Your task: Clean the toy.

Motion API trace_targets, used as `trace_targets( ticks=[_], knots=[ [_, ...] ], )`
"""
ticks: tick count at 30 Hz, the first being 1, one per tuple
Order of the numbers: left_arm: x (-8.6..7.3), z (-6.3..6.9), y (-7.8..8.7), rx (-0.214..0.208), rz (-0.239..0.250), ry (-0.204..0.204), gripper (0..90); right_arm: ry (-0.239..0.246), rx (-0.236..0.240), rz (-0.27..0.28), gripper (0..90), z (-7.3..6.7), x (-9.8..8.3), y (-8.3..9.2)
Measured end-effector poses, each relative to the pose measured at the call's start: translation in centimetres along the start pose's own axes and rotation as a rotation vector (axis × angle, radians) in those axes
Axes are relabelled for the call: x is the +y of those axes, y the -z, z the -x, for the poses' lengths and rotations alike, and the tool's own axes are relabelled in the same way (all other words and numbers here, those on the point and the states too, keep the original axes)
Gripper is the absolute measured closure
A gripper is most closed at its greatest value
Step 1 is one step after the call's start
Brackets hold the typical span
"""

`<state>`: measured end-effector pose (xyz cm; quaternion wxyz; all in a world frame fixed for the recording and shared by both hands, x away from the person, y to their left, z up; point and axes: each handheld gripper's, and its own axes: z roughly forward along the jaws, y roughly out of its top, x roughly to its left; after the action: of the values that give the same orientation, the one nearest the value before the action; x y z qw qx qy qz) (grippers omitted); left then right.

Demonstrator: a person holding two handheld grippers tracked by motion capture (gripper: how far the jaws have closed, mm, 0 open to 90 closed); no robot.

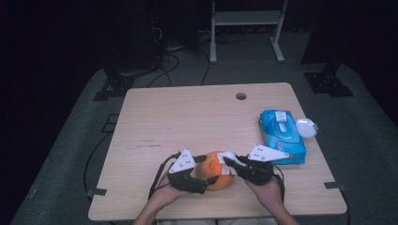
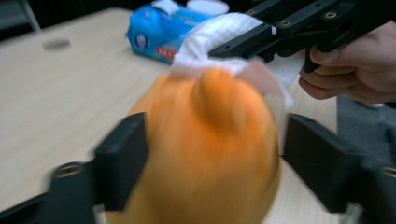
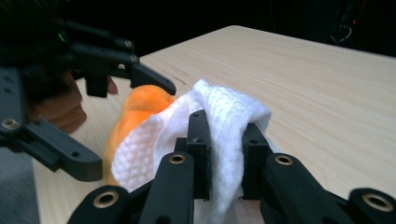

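Observation:
An orange ball-shaped object with a small nub rests near the front edge of the wooden table. My left gripper has a jaw on each side of the orange object, and the pads press its flanks; this view is blurred. My right gripper is shut on a white wipe. The wipe is bunched between the right gripper's jaws and lies draped over the top of the orange object. In the left gripper view the right gripper presses the wipe onto the object from above.
A blue pack of wet wipes lies at the right side of the table, with a round white lid beside it. A cable hole sits near the far edge. A white metal frame stands on the floor beyond.

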<state>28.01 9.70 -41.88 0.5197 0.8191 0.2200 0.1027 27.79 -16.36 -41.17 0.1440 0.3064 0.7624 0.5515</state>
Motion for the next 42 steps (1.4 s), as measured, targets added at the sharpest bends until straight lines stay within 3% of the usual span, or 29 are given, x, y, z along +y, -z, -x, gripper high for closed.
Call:
trace_targets(
  ticks=[2, 5, 7, 8, 11, 13, 15, 17, 18, 20, 22, 25, 27, 29, 31, 33, 34, 36, 38, 42],
  knots=[
    [-0.5, 0.0, -0.3, -0.015, 0.001, -0.007, 23.6, -0.028, 0.021, 0.014, 77.7, 0.0, 0.1, 0.2],
    [-0.7, 0.2, -0.2, -0.019, -0.012, -0.046, 33.2, -0.006, 0.071, 0.028, 77.7, -1.2, 0.5, 0.1],
    [-0.9, 0.0, 0.0, -0.028, -0.012, -0.053, 36.7, 0.028, 0.066, 0.014, 77.7, -1.4, 0.7, 0.0],
    [-1.0, -0.1, 0.1, -0.037, -0.006, -0.049, 37.5, 0.019, 0.062, 0.017, 77.7, -1.1, 0.7, 0.0],
    [-1.1, -0.2, 0.1, -0.049, -0.01, -0.054, 37.6, 0.009, 0.004, -0.008, 77.7, 0.1, 0.2, 0.0],
    [-1.1, -0.1, 0.0, -0.053, -0.007, -0.057, 36.7, -0.03, -0.006, -0.011, 77.7, 0.9, -0.3, 0.1],
    [-0.8, 0.0, -0.2, -0.055, -0.005, -0.04, 26.6, -0.043, -0.005, -0.012, 77.7, 1.0, -0.3, 0.2],
    [-0.8, 0.1, -0.7, -0.034, -0.008, -0.037, 15.1, -0.042, 0.009, -0.011, 77.7, 0.5, -0.2, 0.0],
    [-0.8, 0.2, -0.8, -0.027, -0.012, -0.042, 13.7, -0.043, 0.025, -0.009, 77.6, 0.3, -0.1, -0.1],
    [-0.7, 0.4, -0.5, 0.005, 0.003, -0.082, 26.5, -0.031, 0.029, -0.007, 77.6, 0.1, 0.2, -0.1],
    [-0.1, 0.7, 0.0, 0.055, 0.019, -0.139, 37.4, -0.059, 0.05, 0.02, 77.6, 0.3, 0.5, 0.2],
    [0.3, 1.1, -0.1, 0.107, 0.002, -0.194, 38.6, -0.045, 0.096, 0.062, 77.6, -0.6, 1.1, 0.6],
    [-0.2, 1.2, -0.6, 0.081, -0.026, -0.193, 38.3, -0.015, 0.129, 0.06, 77.6, -1.7, 1.4, 0.3],
    [-0.6, 1.3, -0.7, 0.064, -0.029, -0.192, 38.6, 0.049, 0.102, 0.021, 77.7, -2.5, 1.4, -0.2],
    [-0.6, 1.0, -0.5, 0.056, -0.039, -0.195, 38.7, 0.033, 0.092, 0.008, 77.7, -1.9, 1.1, -0.4],
    [-0.9, 0.9, -0.4, 0.043, -0.028, -0.176, 38.6, 0.04, 0.025, -0.013, 77.7, -0.9, 0.6, -0.5],
    [-1.0, 0.8, -0.4, 0.037, -0.026, -0.179, 38.1, 0.01, 0.018, -0.02, 77.7, -0.2, 0.3, -0.4],
    [-0.9, 0.7, -0.6, 0.028, -0.025, -0.155, 31.3, -0.031, 0.022, -0.021, 77.7, 0.5, -0.2, -0.3],
    [-1.0, 0.6, -0.8, 0.026, -0.022, -0.144, 22.8, -0.017, 0.029, -0.016, 77.6, -0.1, 0.1, -0.2],
    [-1.2, 0.6, -0.7, 0.023, -0.026, -0.143, 25.2, 0.059, 0.103, -0.003, 77.5, -2.6, 1.0, -0.4]
  ],
)
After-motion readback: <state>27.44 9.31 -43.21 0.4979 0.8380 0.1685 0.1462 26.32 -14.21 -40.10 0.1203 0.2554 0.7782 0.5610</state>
